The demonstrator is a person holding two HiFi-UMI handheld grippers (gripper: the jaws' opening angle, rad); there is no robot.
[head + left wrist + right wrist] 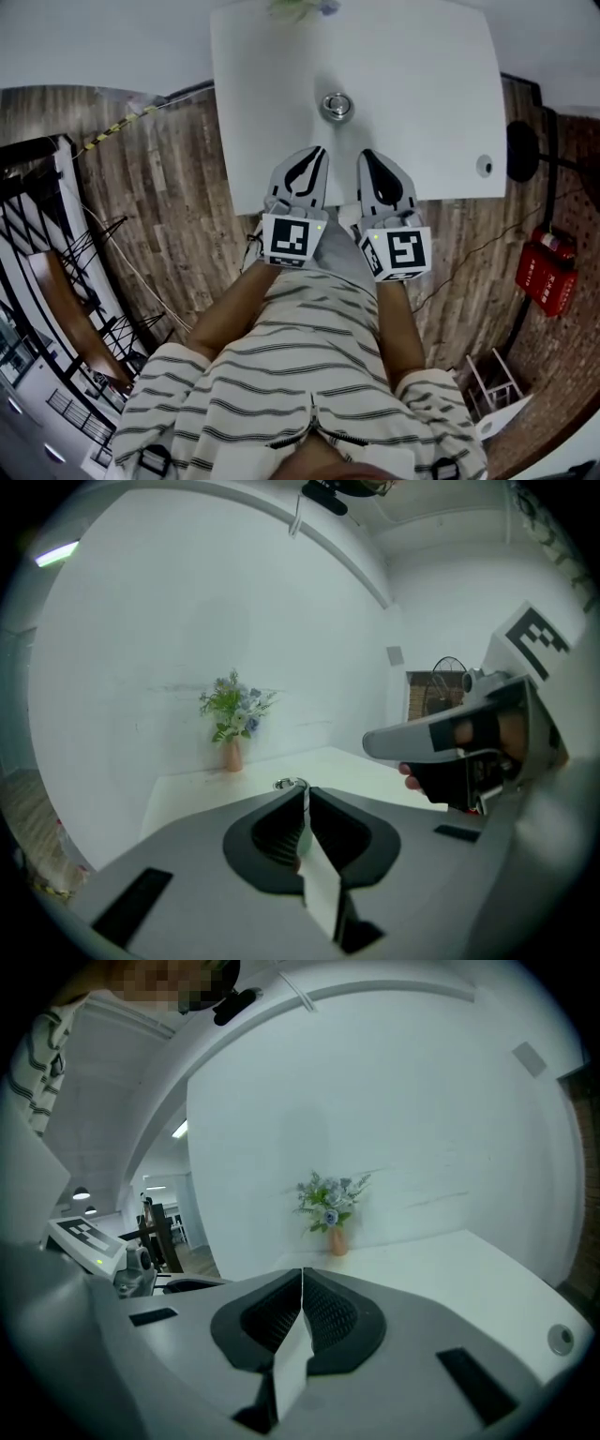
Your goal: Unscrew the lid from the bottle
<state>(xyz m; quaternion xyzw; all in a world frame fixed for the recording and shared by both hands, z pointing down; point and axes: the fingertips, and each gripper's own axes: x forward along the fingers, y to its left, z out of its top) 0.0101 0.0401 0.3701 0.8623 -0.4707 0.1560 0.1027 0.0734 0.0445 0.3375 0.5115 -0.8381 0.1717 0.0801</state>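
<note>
White counter (422, 94) stretches ahead of both tongs, with a vase of flowers (232, 726) at its far edge against the pale wall. Left tongs (320, 152) and right tongs (367, 155) hang side by side over the near edge, each clenched on nothing. The lidded bottle (337, 106) stands upright just beyond their tips, between them, untouched.

Bottle (337, 106) stood mid-table, dead ahead. Table (431, 84) lay open either side; flower vase (302, 7) blocked the far edge.

One bottle (337, 106), one vase (232, 755)
</note>
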